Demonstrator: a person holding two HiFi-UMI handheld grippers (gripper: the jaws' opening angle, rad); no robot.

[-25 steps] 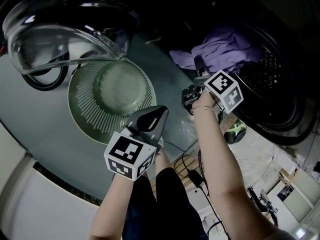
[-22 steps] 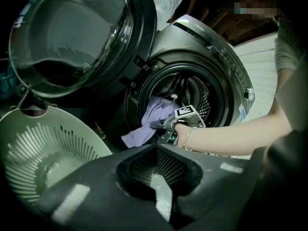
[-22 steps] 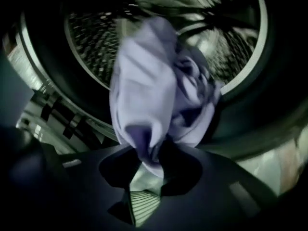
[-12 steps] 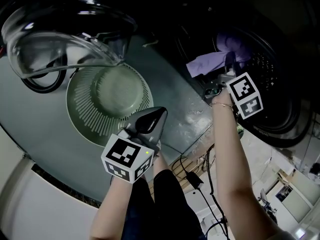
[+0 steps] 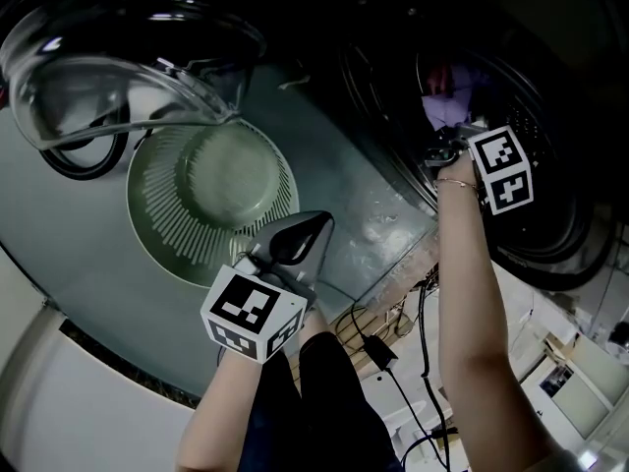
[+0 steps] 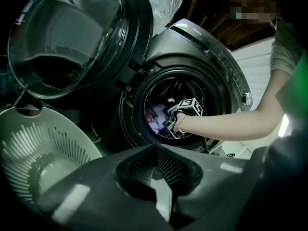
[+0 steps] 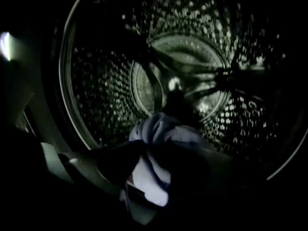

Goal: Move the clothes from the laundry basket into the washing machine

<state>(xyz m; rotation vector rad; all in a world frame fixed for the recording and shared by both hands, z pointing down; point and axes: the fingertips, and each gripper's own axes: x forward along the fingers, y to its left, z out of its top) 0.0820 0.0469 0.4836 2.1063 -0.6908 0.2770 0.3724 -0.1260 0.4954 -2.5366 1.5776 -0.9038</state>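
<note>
My right gripper (image 5: 439, 147) reaches into the washing machine's drum (image 5: 555, 200) and is shut on a purple garment (image 5: 444, 106). In the right gripper view the bunched purple cloth (image 7: 153, 170) is pinched between the dark jaws, in front of the perforated drum wall (image 7: 101, 88). The left gripper view shows that arm and the garment (image 6: 155, 115) inside the round opening. My left gripper (image 5: 313, 222) is held over the pale green laundry basket (image 5: 157, 229), its jaws shut on nothing. I see no clothes in the basket (image 6: 33, 143).
The washer's glass door (image 5: 118, 62) stands swung open at the upper left, above the basket. Black cables (image 5: 378, 347) lie on the floor between my arms. White furniture (image 5: 580, 401) shows at the lower right.
My right gripper has carried the purple garment up and to the right, from the drum's mouth deeper into the drum. The left gripper has stayed in place.
</note>
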